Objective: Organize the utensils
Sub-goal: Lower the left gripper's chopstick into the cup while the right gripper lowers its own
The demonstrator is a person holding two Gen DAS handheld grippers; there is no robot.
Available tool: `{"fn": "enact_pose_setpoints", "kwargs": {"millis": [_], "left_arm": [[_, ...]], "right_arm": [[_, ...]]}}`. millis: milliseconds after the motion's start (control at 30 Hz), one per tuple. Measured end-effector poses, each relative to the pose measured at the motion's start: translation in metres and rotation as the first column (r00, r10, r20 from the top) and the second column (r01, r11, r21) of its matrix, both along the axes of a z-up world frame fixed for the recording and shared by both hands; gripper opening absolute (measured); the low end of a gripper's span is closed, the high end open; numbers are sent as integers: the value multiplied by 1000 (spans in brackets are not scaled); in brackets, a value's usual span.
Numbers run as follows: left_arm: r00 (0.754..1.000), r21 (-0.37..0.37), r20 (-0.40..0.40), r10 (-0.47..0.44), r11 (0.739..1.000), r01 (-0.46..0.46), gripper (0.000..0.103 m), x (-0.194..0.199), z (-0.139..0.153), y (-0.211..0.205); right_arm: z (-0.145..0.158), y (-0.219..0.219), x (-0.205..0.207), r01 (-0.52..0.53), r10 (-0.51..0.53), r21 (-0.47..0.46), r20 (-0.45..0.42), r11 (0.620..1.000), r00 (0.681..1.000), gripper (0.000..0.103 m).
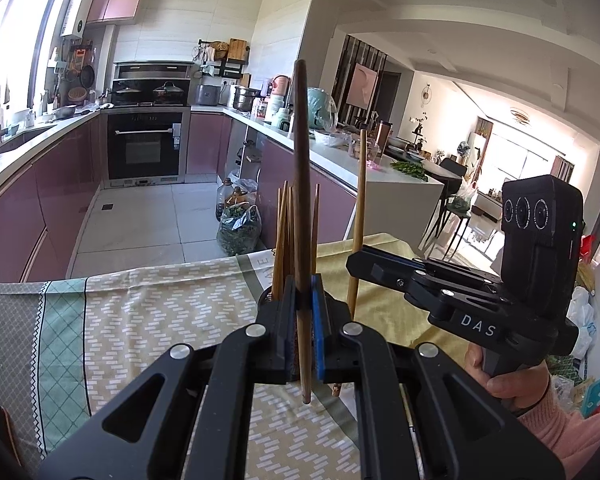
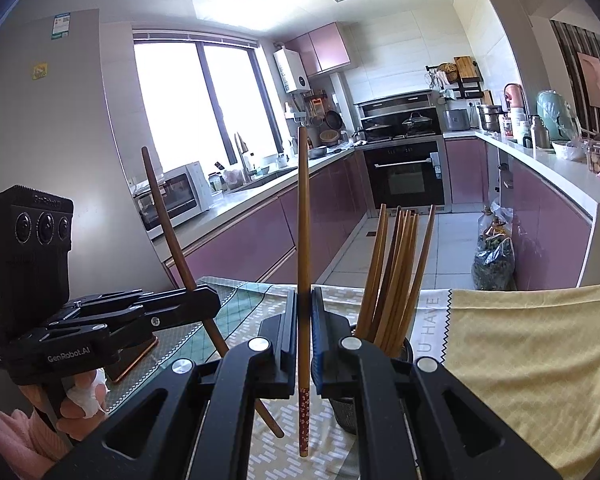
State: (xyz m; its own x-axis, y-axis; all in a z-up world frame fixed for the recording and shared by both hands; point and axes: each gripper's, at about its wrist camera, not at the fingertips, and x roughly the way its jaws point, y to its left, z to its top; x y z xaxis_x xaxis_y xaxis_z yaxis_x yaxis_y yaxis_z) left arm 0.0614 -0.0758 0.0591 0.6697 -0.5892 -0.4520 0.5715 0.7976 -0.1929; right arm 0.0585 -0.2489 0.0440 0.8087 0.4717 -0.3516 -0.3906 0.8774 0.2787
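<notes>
In the left wrist view my left gripper (image 1: 302, 308) is shut on a dark brown chopstick (image 1: 301, 160) that stands nearly upright. Just behind its fingers, several light wooden chopsticks (image 1: 284, 232) rise from a dark holder (image 1: 265, 298). To the right, my right gripper (image 1: 356, 264) holds a paler chopstick (image 1: 362, 192). In the right wrist view my right gripper (image 2: 304, 320) is shut on that upright chopstick (image 2: 303, 220), whose lower end is red and patterned. The black mesh holder (image 2: 406, 354) stands just to its right with several chopsticks (image 2: 396, 272). At the left, my left gripper (image 2: 204, 294) clamps the slanted dark chopstick (image 2: 166, 220).
A patterned tablecloth (image 1: 140, 312) covers the table, with a yellow cloth (image 2: 532, 352) on its right part. A dark flat object with a copper edge (image 2: 134, 358) lies below the left gripper. Beyond the table's far edge are the kitchen floor and bags (image 1: 238, 228).
</notes>
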Motion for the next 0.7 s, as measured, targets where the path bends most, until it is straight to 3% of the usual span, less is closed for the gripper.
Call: {"fn": "enact_pose_setpoints", "kwargs": {"millis": [700], "left_arm": [[999, -13, 40, 3, 1000, -3, 8, 4, 12, -2]], "right_arm": [[14, -1, 1, 14, -15, 5, 35, 1000, 999, 6]]}}
